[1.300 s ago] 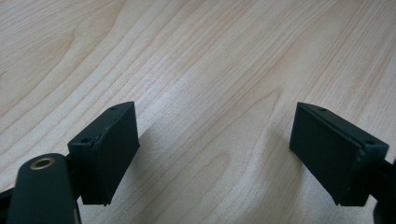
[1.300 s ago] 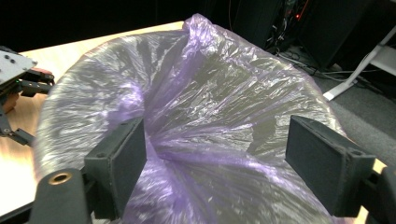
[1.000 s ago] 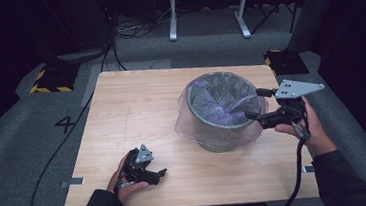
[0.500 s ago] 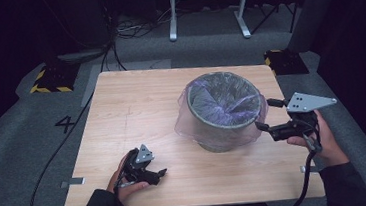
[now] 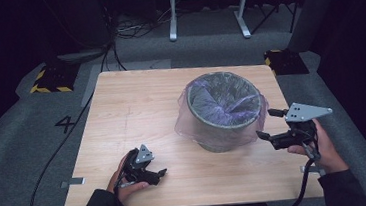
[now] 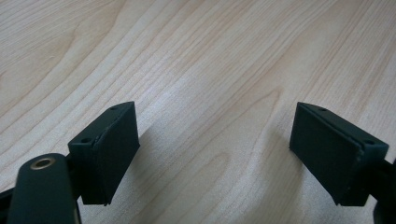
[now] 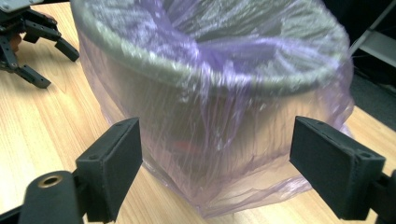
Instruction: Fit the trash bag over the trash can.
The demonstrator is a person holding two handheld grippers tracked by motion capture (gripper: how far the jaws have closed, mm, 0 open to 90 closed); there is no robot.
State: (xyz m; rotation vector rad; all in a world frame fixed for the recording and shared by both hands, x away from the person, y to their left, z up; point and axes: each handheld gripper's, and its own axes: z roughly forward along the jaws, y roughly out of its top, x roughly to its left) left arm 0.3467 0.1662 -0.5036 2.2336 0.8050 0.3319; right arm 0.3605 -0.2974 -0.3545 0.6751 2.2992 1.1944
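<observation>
Compared with a second ago, the right claw (image 5: 269,123) has pulled back from the rim of the bin (image 5: 226,129) and dropped lower, so it now hangs just off the bin's right side, apart from the purple liner bag (image 5: 220,97), with its jaws spread wide and nothing between them. The left claw (image 5: 158,175) has kept its place near the front edge of the table (image 5: 136,102), resting on the wood with its jaws also standing apart and bare. The bin sits right of the table's middle, closer to the right edge than the left, leaving a broad stretch of open wood to its left and behind it. The liner bag drapes over the bin's rim and down its outer wall, pooling loosely on the table at the base; inside it, the pictures show crumpled film and no contents that can be made out.
</observation>
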